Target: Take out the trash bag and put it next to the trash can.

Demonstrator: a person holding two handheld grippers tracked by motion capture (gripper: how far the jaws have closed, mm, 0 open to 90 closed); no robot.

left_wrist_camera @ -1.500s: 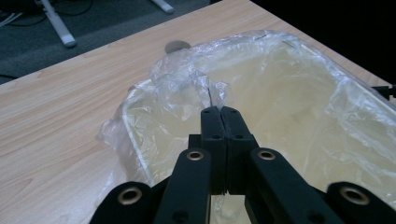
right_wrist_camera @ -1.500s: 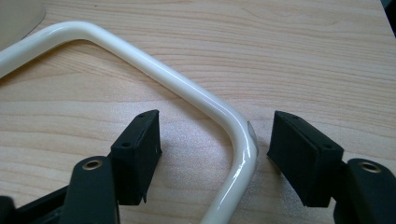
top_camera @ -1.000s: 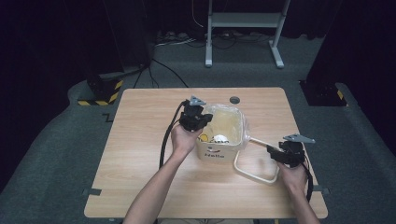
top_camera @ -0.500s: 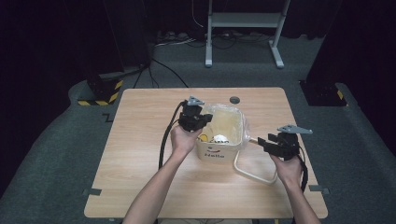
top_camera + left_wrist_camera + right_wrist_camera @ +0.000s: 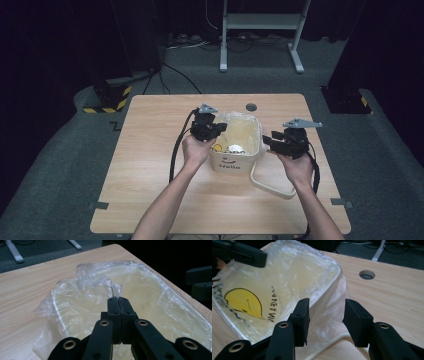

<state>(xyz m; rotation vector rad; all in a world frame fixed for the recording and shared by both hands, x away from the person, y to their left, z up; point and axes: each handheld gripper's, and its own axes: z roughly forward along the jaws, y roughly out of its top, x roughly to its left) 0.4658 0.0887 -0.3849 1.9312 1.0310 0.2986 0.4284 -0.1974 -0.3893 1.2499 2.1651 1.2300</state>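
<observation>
A cream plastic bin (image 5: 236, 162) stands near the middle of the wooden table (image 5: 150, 165), lined with a clear plastic bag (image 5: 242, 127) whose edges fold out over the rim. The front of the bin carries a small smile mark and the word "Hello". In the high view something yellow and something white lie inside at the near side, too small to tell apart. The left gripper (image 5: 212, 130) is held over the bin's left rim, and in the left gripper view its two black jaws are pressed together on a crumpled fold of the bag (image 5: 100, 287) at that rim, so it is clenched on the bag. The right gripper (image 5: 276, 141) sits just beside the bin's right side, its grey plate on top, and in the right gripper view its jaws stand apart with the bag-covered rim of the bin (image 5: 329, 282) between and ahead of them; they do not touch it, so this tool is released. In that same view a yellow smiling face and dark lettering show through the bag (image 5: 287, 275). A pale cream loop (image 5: 270, 185), seemingly a frame or lid ring, lies flat on the table right of the bin and toward the person. A round hole (image 5: 250, 106) sits in the table beyond the bin.
</observation>
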